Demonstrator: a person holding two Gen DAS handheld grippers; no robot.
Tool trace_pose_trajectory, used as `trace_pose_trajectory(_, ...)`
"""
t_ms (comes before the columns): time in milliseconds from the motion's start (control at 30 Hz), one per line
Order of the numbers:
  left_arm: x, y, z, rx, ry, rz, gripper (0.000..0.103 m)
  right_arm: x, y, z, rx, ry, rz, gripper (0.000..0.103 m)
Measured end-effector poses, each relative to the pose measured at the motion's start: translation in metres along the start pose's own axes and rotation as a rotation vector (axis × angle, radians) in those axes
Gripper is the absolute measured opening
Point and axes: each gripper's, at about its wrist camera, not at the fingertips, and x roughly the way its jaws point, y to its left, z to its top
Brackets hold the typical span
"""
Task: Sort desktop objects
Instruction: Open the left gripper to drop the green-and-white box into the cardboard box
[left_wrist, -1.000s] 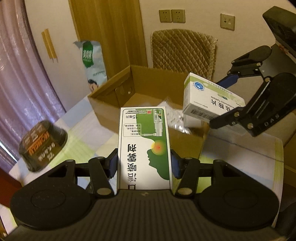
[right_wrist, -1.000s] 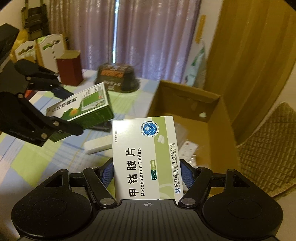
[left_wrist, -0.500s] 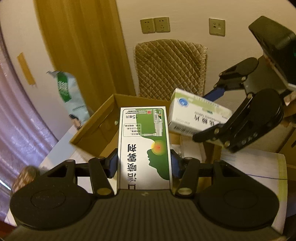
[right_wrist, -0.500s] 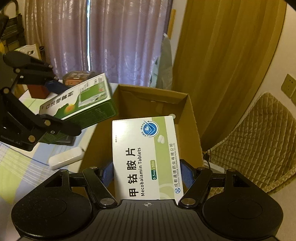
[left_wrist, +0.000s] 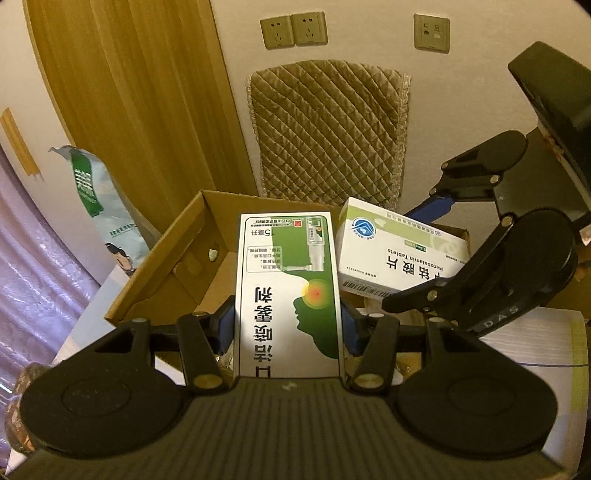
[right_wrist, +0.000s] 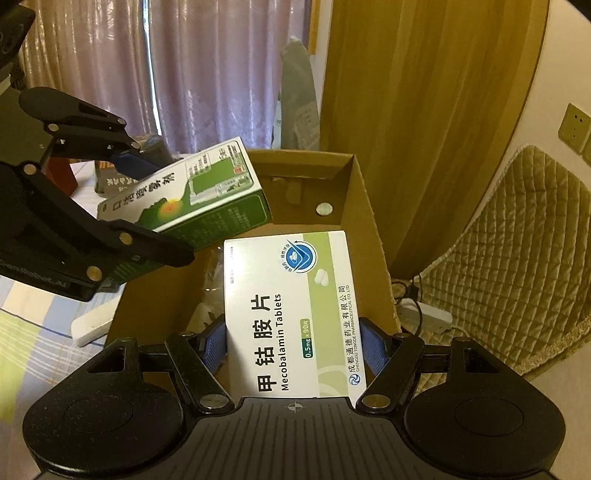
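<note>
1. Two grippers hang side by side over an open brown cardboard box at the table's edge.
2. Left gripper: blue pads clamped on a tall green-and-white throat-spray carton, held above the box opening.
3. Right gripper: jaws closed on a white-and-green Mecobalamin tablet box, also above the opening.
4. Clear plastic packets lie inside the cardboard box.
5. A white bar-shaped object rests on the checked tablecloth just beside the box.
</note>
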Motion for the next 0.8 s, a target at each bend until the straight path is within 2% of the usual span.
trace_pose_trajectory(800, 0.045, 0.015, -0.008, -0.060, 0.038, -0.023, 0.051, 0.030, -0.007, 0.001, 0.019, 0.057, -0.004, 0.071)
